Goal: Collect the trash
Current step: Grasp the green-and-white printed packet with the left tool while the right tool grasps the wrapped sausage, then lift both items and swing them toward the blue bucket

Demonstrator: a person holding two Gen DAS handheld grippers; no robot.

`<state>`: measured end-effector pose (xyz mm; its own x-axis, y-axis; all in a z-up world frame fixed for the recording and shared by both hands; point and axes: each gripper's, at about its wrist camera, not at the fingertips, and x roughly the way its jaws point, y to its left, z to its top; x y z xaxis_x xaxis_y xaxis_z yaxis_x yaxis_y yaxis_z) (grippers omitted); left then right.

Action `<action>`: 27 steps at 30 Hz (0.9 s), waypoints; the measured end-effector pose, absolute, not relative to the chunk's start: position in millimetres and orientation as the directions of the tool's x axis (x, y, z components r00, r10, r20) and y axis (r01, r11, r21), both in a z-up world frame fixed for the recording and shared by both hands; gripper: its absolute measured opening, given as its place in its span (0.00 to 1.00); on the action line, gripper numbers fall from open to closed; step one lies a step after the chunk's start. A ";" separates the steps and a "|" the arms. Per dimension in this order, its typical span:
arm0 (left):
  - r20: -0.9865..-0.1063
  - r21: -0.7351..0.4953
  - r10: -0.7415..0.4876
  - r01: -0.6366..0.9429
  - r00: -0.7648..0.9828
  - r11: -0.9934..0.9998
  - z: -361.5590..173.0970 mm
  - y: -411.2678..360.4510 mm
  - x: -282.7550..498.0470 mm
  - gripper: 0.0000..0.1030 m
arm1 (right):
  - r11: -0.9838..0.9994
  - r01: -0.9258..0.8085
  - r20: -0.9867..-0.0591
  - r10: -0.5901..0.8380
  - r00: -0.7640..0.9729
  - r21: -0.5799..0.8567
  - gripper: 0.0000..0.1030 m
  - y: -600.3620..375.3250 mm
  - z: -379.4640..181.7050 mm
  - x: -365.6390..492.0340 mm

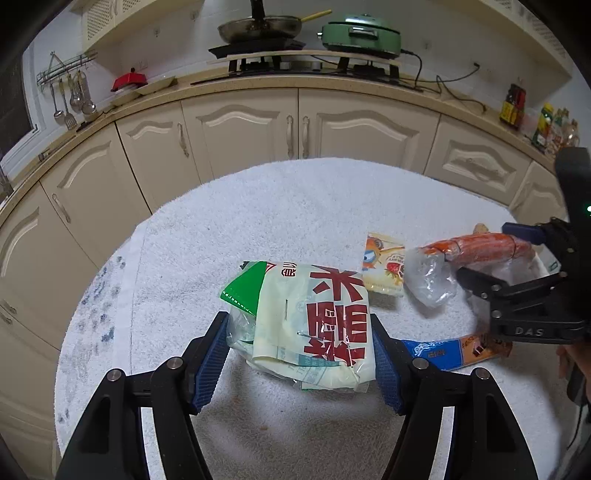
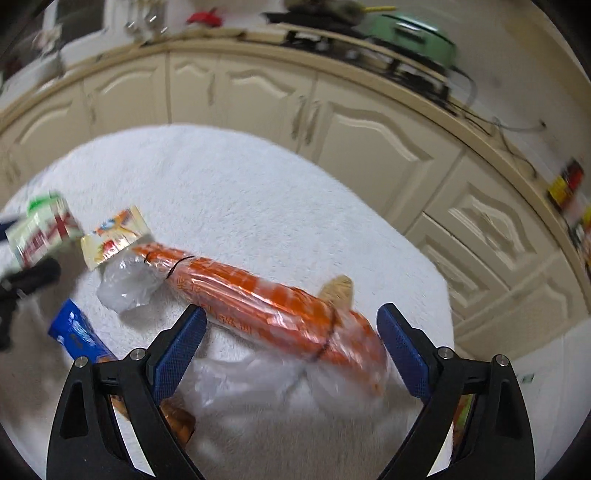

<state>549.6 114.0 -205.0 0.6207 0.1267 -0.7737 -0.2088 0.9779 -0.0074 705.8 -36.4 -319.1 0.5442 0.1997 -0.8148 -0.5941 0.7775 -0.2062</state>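
A cream bag with red characters (image 1: 317,325) lies on the white towel (image 1: 258,221). My left gripper (image 1: 299,354) has its blue pads against the bag's two sides, shut on it. An orange wrapped roll (image 2: 266,310) with a clear plastic end (image 2: 125,284) lies between the open jaws of my right gripper (image 2: 291,332), a gap showing at each pad. From the left wrist view the right gripper (image 1: 487,254) straddles the roll (image 1: 480,247). A small yellow cartoon packet (image 1: 384,266) and a blue-and-orange wrapper (image 1: 443,350) lie between the two.
Cream cabinets (image 1: 240,129) curve behind the towel, under a counter with a pan (image 1: 258,27) and a green cooker (image 1: 362,37). Bottles (image 1: 546,125) stand at the right. A tan object (image 2: 338,288) lies just beyond the roll, and crumpled clear plastic (image 2: 258,387) lies under it.
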 end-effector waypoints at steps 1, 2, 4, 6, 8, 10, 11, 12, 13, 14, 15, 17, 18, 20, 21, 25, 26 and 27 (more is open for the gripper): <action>-0.774 -0.009 0.125 -0.209 0.621 0.978 -204.1 114.9 550.9 0.64 | 0.776 -0.602 -0.819 0.213 0.533 -0.190 0.85 -36.9 -319.5 706.2; -0.775 -0.011 0.124 -0.210 0.620 0.978 -203.7 114.2 549.5 0.64 | 0.780 -0.597 -0.819 0.211 0.533 -0.188 0.74 -38.4 -318.1 705.5; -0.777 -0.017 0.117 -0.206 0.619 0.978 -202.7 112.8 546.3 0.64 | 0.795 -0.578 -0.818 0.202 0.538 -0.183 0.56 -44.7 -312.9 701.4; -0.776 -0.017 0.114 -0.202 0.621 0.979 -199.0 110.5 543.5 0.64 | 0.802 -0.584 -0.830 0.236 0.505 -0.127 0.43 -49.7 -311.1 696.7; -0.771 -0.020 0.111 -0.197 0.627 0.980 -194.3 108.0 539.3 0.64 | 0.814 -0.573 -0.837 0.249 0.487 -0.092 0.41 -54.7 -308.8 688.8; -0.767 -0.022 0.105 -0.189 0.633 0.982 -189.7 104.0 534.3 0.64 | 0.812 -0.580 -0.829 0.282 0.482 -0.061 0.40 -57.6 -304.8 677.9; -0.765 -0.025 0.101 -0.187 0.636 0.982 -187.2 102.5 531.8 0.64 | 0.811 -0.582 -0.824 0.294 0.484 -0.053 0.40 -57.7 -302.8 673.4; -0.763 -0.025 0.100 -0.185 0.638 0.983 -184.8 100.1 528.9 0.64 | 0.814 -0.580 -0.817 0.309 0.487 -0.038 0.39 -61.2 -299.5 664.8; -0.758 -0.025 0.099 -0.180 0.644 0.983 -181.3 96.7 524.8 0.64 | 0.816 -0.577 -0.807 0.318 0.497 -0.034 0.39 -63.1 -296.5 659.4; -0.754 -0.023 0.099 -0.176 0.650 0.984 -177.6 94.0 521.3 0.64 | 0.820 -0.571 -0.799 0.332 0.501 -0.018 0.39 -68.6 -292.2 650.9; -0.751 -0.022 0.099 -0.174 0.652 0.984 -175.4 91.8 518.3 0.64 | 0.823 -0.568 -0.791 0.345 0.506 -0.005 0.39 -72.5 -288.5 645.4; -0.744 -0.027 0.090 -0.165 0.662 0.986 -168.5 85.8 511.1 0.64 | 0.833 -0.553 -0.770 0.368 0.521 0.023 0.38 -85.8 -279.3 631.1; -0.741 -0.030 0.088 -0.164 0.666 0.986 -165.2 82.1 507.0 0.64 | 0.837 -0.546 -0.756 0.380 0.534 0.034 0.37 -93.2 -274.5 623.4; -0.728 -0.026 0.087 -0.154 0.680 0.988 -156.7 69.9 497.8 0.64 | 0.841 -0.536 -0.742 0.403 0.536 0.070 0.35 -106.3 -268.2 611.8; -0.724 -0.025 0.082 -0.146 0.685 0.989 -155.8 66.6 493.7 0.64 | 0.845 -0.527 -0.728 0.416 0.545 0.088 0.34 -116.7 -264.5 602.6; -0.714 -0.042 0.033 -0.090 0.699 0.995 -146.3 38.1 476.9 0.64 | 0.855 -0.498 -0.729 0.432 0.531 0.143 0.22 -150.2 -263.6 575.1; -0.714 -0.043 0.022 -0.075 0.700 0.996 -145.0 28.9 471.9 0.64 | 0.853 -0.497 -0.743 0.434 0.510 0.157 0.07 -155.8 -267.5 569.3; -0.711 -0.039 0.018 -0.065 0.703 0.997 -143.7 20.2 467.0 0.64 | 0.852 -0.495 -0.745 0.439 0.503 0.169 0.04 -162.6 -271.6 559.6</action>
